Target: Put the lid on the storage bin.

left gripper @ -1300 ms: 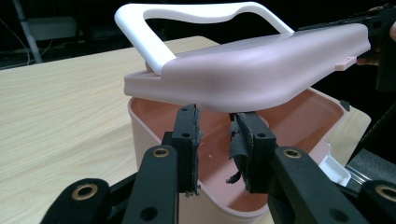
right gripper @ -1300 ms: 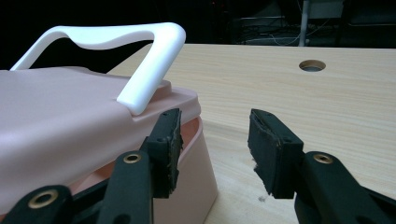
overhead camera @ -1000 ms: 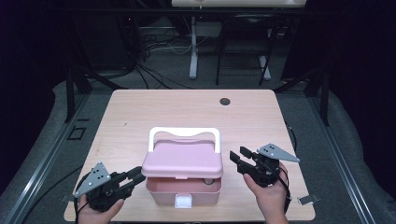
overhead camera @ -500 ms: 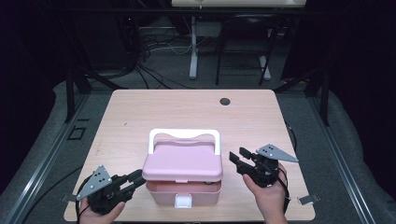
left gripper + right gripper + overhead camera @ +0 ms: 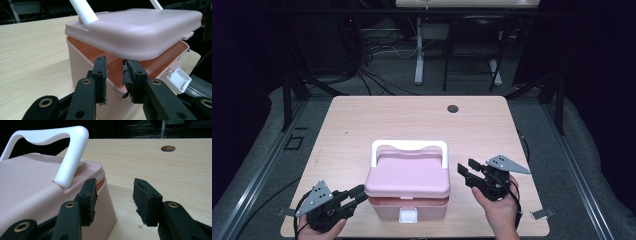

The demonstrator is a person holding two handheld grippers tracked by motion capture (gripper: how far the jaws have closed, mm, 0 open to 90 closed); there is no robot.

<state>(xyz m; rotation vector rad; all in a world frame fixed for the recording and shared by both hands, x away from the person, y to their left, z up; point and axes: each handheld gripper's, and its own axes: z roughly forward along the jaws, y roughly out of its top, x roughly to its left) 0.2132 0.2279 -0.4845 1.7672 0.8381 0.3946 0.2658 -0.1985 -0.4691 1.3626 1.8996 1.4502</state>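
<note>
A pink box (image 5: 384, 207) with a pink lid (image 5: 407, 177) and an upright white handle (image 5: 409, 146) stands near the table's front edge. In the left gripper view the lid (image 5: 140, 30) sits tilted up off the box's rim (image 5: 77, 67), showing the orange inside, and the white latch (image 5: 177, 79) hangs loose. My left gripper (image 5: 357, 194) is open at the box's left front corner, its tips (image 5: 115, 75) just under the lid's edge with nothing pinched. My right gripper (image 5: 467, 167) is open beside the box's right side (image 5: 115, 195), close to the handle's foot (image 5: 72, 157).
The light wooden table (image 5: 412, 120) has a round cable hole (image 5: 453, 108) at the back right. Dark floor, cables and table legs lie beyond the far edge. Bare wood stretches behind the box and to both sides.
My left gripper has slipped a little toward the table's near edge. The right gripper and the box look the same.
</note>
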